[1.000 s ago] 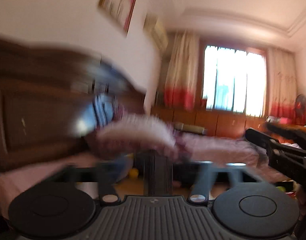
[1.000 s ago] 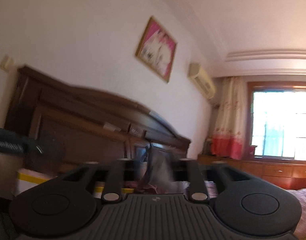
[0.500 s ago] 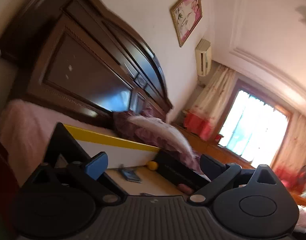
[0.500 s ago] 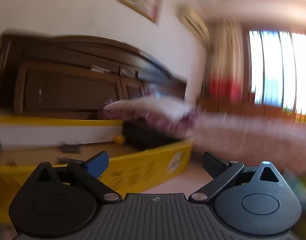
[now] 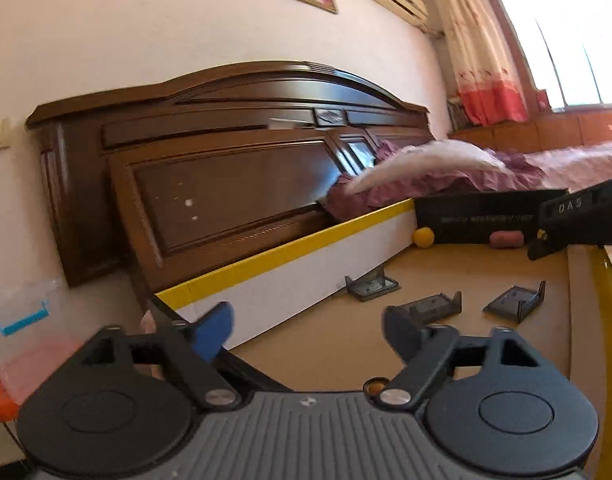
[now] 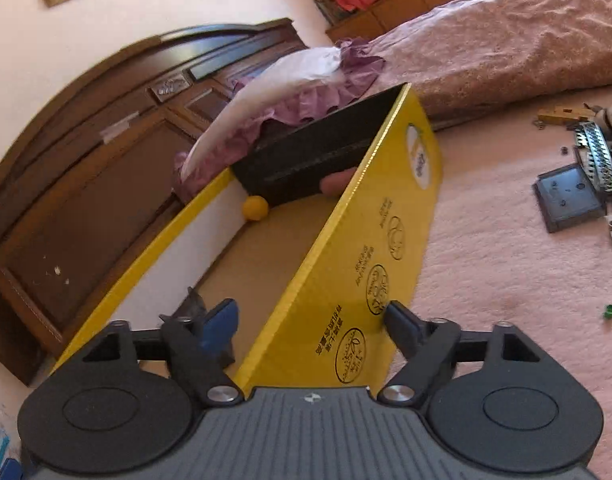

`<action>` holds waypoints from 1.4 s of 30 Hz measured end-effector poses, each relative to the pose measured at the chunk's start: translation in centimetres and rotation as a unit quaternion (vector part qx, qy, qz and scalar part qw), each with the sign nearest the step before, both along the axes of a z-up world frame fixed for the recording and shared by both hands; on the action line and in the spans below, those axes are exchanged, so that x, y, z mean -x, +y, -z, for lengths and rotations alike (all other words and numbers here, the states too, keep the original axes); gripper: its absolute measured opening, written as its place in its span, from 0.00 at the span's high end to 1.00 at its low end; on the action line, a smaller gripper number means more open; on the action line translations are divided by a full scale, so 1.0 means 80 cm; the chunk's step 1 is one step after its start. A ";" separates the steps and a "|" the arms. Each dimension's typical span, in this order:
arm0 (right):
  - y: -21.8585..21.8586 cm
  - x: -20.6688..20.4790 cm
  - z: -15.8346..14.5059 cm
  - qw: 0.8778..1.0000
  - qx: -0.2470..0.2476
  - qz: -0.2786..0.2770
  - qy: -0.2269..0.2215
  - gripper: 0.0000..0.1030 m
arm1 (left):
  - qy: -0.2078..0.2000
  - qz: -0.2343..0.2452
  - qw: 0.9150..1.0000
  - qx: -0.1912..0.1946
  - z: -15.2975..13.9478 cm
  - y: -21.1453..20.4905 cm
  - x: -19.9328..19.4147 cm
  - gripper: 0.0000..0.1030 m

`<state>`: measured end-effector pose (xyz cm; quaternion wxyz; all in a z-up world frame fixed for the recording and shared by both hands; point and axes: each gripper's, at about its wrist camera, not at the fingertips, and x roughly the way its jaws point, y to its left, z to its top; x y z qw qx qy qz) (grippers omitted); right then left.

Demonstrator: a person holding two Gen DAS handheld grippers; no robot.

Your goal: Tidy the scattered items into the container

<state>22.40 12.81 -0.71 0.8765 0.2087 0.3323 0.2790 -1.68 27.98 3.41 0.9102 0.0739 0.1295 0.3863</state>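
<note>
1. My left tongs (image 5: 303,330) stand wide with nothing between the tips; they have just been closing a little. They hover over the cardboard floor of the yellow box (image 5: 289,254), low in the left wrist view, near its white inner wall. I judge I keep them there to be ready over the container.

2. My right tongs (image 6: 312,322) have also just been narrowing, yet they too are well spread and grip nothing. In the right wrist view the box's yellow side wall (image 6: 346,264) rises between the 2 tips: the blue tip is inside the box, the dark tip outside. I cannot tell whether either pad touches the wall; it looks like straddling, not clamping.

3. Inside the box already lie 3 dark brackets (image 5: 372,286) in the middle right of the left wrist view, a yellow ball (image 5: 423,237) and a reddish lump (image 5: 505,239) against the black far wall (image 5: 478,218). They sit apart from one another, so I take it they were dropped in, not stacked.

4. What is left to tidy lies on the pink bedcover (image 6: 486,280) outside the box, at the right edge of the right wrist view: a dark square plate (image 6: 568,196), some grey toothed parts (image 6: 598,158) and a small green piece (image 6: 609,311), well apart from the box.

5. The box rests on the bed near the wooden headboard (image 5: 225,184), open side up, so items can go in from above.
</note>
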 end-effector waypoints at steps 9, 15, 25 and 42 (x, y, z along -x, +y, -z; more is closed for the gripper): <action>0.141 0.019 -0.023 0.995 0.064 -0.069 -0.030 0.28 | -0.098 -0.088 0.991 -0.006 0.025 0.070 0.014 0.24; 0.095 -0.013 -0.039 0.973 0.085 -0.114 -0.181 0.04 | -0.119 -0.132 0.984 -0.005 0.021 0.116 0.021 0.24; 0.101 -0.255 -0.021 0.993 0.080 0.054 -0.067 0.05 | -0.189 -0.126 0.974 -0.002 0.027 0.159 0.020 0.24; 0.100 -0.272 0.034 0.998 -0.054 0.015 0.037 0.92 | -0.221 -0.054 0.974 0.001 0.041 0.168 0.034 0.21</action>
